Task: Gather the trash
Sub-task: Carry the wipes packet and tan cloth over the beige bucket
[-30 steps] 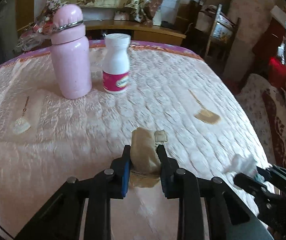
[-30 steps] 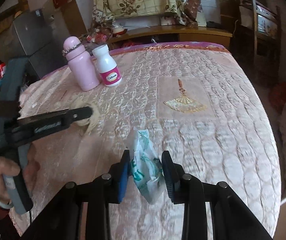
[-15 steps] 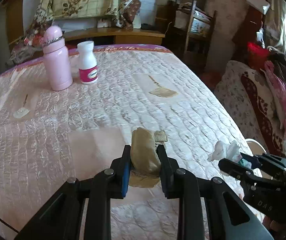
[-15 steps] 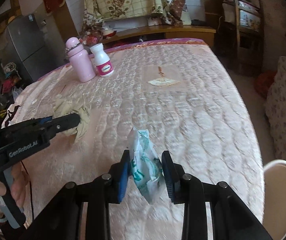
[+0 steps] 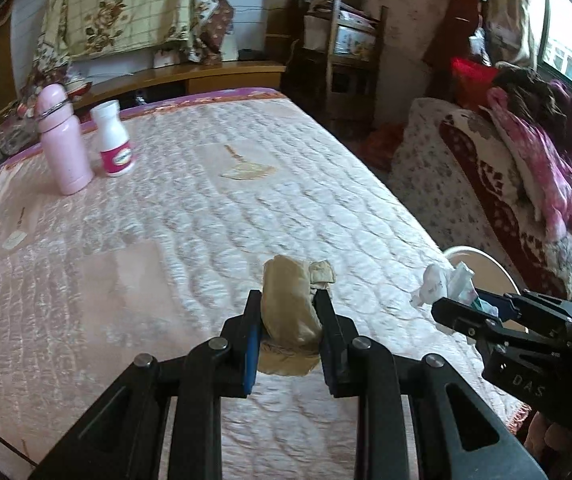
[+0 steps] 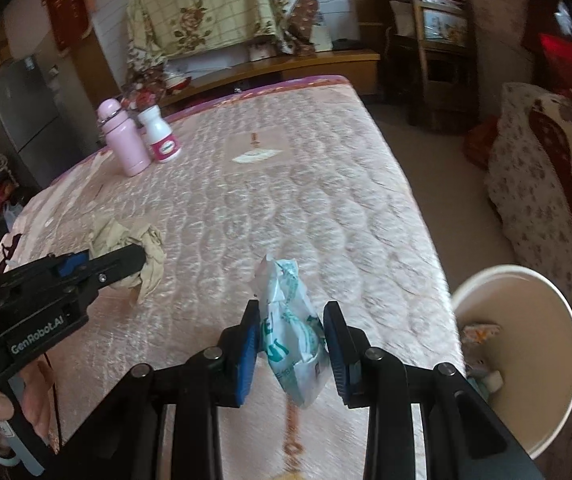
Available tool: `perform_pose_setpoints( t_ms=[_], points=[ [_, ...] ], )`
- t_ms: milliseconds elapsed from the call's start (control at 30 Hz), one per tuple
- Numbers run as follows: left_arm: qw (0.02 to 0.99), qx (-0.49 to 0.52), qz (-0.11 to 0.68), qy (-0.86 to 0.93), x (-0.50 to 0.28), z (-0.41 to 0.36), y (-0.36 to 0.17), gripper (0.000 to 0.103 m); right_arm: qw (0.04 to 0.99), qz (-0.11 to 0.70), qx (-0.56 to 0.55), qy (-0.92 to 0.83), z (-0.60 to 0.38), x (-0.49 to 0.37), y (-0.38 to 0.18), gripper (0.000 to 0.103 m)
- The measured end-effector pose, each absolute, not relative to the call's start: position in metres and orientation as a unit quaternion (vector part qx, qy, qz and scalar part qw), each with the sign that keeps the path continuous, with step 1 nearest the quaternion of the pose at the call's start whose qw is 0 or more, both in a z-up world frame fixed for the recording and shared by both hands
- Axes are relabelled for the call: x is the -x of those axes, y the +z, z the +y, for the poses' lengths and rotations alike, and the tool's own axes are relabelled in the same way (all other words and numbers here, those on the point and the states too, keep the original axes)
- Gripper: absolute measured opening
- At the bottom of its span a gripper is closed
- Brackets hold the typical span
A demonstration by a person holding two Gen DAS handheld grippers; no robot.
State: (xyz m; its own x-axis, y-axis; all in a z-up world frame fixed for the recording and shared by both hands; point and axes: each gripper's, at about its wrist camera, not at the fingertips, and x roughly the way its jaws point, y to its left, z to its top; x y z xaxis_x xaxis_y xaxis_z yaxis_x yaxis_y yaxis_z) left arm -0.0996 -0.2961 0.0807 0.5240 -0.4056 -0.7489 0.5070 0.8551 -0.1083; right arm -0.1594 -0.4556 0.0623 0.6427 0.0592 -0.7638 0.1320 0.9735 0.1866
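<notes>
- Clamping a crumpled tan wrapper (image 5: 290,304) between my left gripper (image 5: 289,322) jaws, above the bed (image 5: 213,216).
- My right gripper (image 6: 292,340) pinches a white-green packet (image 6: 292,332), beside the white bin (image 6: 542,364).

Right gripper (image 6: 290,340): my fingers are clamped on a crumpled white-and-teal wrapper (image 6: 292,336), held above the quilted bedspread (image 6: 286,200).
Left gripper (image 6: 133,258): I see it at left, pinching a crumpled tan paper wad (image 6: 141,240).
Bin (image 6: 526,432): white, off the bed's right edge, some scraps inside.
Far end: pink bottle (image 6: 123,142) just beside white bottle (image 6: 159,136).
</notes>
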Motion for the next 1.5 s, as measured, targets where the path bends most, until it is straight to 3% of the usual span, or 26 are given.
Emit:
perform_pose_setpoints(
  t_ms=[1000,1500],
  points=[
    [0.813,-0.118,0.412,-0.394,0.159,-0.452,0.07,0.027,0.871,0.414,-0.188,-0.184,-0.604,0.258,0.052,0.035],
    [0.793,-0.121,0.422,-0.422,0.165,-0.49,0.062,0.027,0.857,0.421,-0.207,-0.214,-0.632,0.277,0.038,0.035]
  ],
)
